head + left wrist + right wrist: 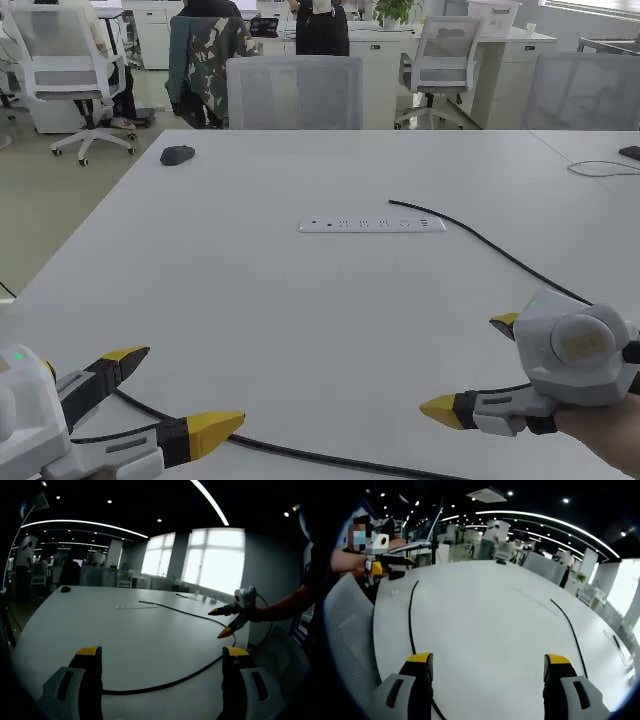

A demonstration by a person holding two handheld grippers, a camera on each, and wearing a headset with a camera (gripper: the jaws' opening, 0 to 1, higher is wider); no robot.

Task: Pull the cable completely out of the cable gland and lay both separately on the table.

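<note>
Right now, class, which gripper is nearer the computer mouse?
Left. The left gripper is nearly straight in front of the computer mouse; the right gripper is well over to the mouse's right, farther away.

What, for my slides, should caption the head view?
Open left gripper and right gripper near a black cable on a white table.

A broad stretch of bare white table (300,310) lies open from the near edge to the power strip (371,224) at far centre. A black cable (505,255) runs down the right side from just beside the strip, then loops back along the near edge, a low line to pass over. A mouse (177,155) sits far left, and a chair (294,92) stands against the far edge.
</note>
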